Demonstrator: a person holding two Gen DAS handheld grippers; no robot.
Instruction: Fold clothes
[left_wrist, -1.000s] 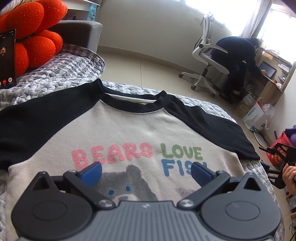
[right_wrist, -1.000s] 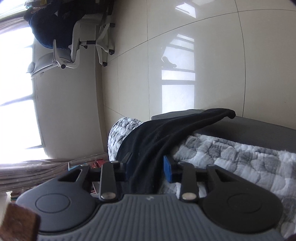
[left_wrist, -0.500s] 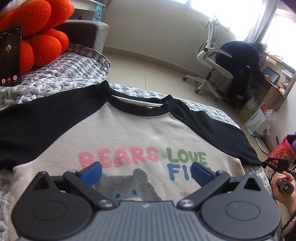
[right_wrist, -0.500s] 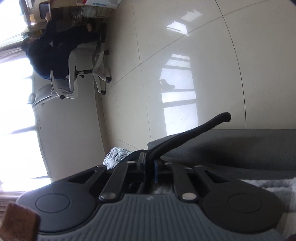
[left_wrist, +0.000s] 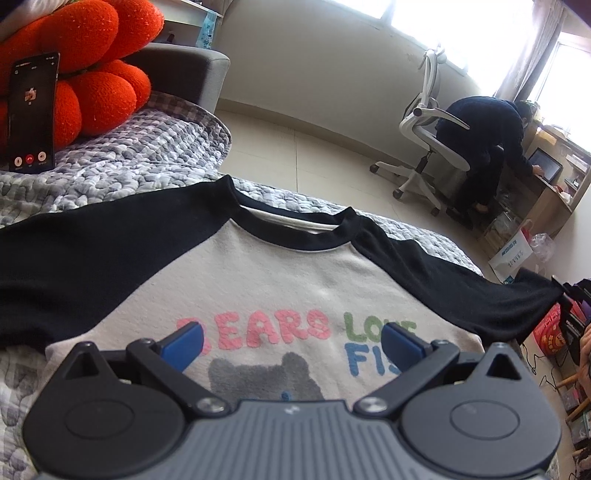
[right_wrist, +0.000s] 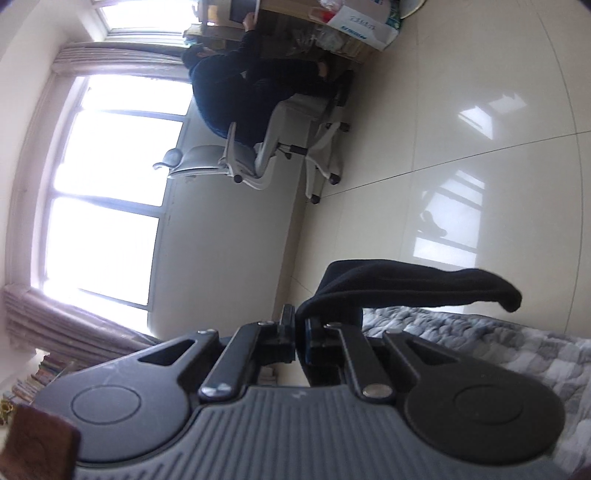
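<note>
The shirt (left_wrist: 280, 280) lies face up and flat on the grey quilt (left_wrist: 140, 155), collar away from the left wrist camera, cream body with black raglan sleeves spread to either side. The right sleeve (right_wrist: 406, 288) is the part in play: in the right wrist view the right gripper (right_wrist: 300, 338) is pinched tight on its black cloth near the cuff, and the cuff end droops free past the jaws, clear of the quilt. In the left wrist view that same sleeve stretches out taut toward the right edge of the bed.

The left gripper (left_wrist: 291, 341) hangs over the printed chest, jaws wide, holding nothing — its blue pads (left_wrist: 183, 341) stand apart above the lettering, and whether they touch the cloth I cannot tell.

The step in hand looks like the first sleeve fold. To do it well, carry the sleeve in an arc across the chest rather than dragging it, so the body does not bunch or slide. The open left claw is well placed to press down near the shoulder seam and anchor the crease line. Lay the sleeve flat and straight before letting go — a slack cuff will curl under.

Beyond the bed: orange cushions (left_wrist: 92, 66) with a phone (left_wrist: 31, 110) propped against them, and a seated person (left_wrist: 491, 147) at a desk by the window.
</note>
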